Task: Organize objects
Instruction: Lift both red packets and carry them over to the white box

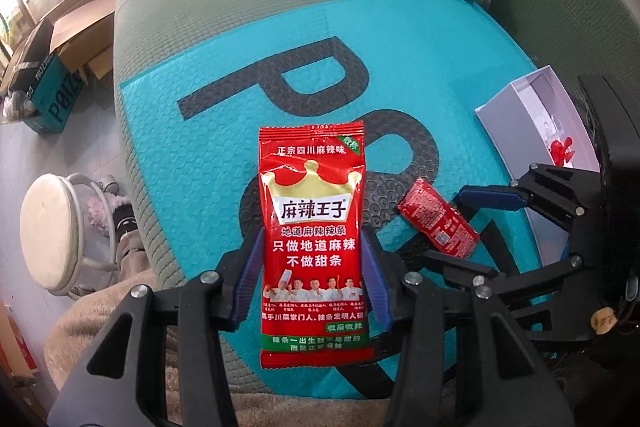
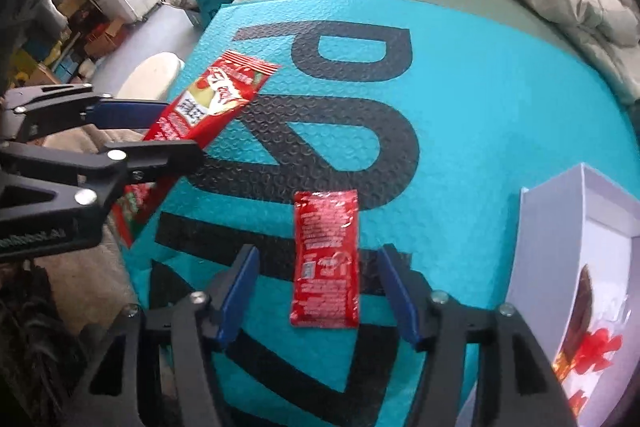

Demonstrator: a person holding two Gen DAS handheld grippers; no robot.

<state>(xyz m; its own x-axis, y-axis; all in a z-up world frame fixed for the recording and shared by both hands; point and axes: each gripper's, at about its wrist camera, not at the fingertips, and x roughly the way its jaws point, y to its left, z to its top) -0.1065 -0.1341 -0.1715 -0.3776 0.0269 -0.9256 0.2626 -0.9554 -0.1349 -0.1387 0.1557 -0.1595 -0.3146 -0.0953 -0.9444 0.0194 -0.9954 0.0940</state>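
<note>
The left gripper [image 1: 310,267] is clamped on a big red snack packet [image 1: 314,227], its blue pads pressing both long edges and holding it above the teal bubble mailer [image 1: 208,147]. The right gripper [image 2: 318,301] stands apart, a small red sachet [image 2: 326,259] lying flat on the mailer between its fingers, apparently untouched. A white box [image 2: 560,247] sits just to the right, something red inside
</note>
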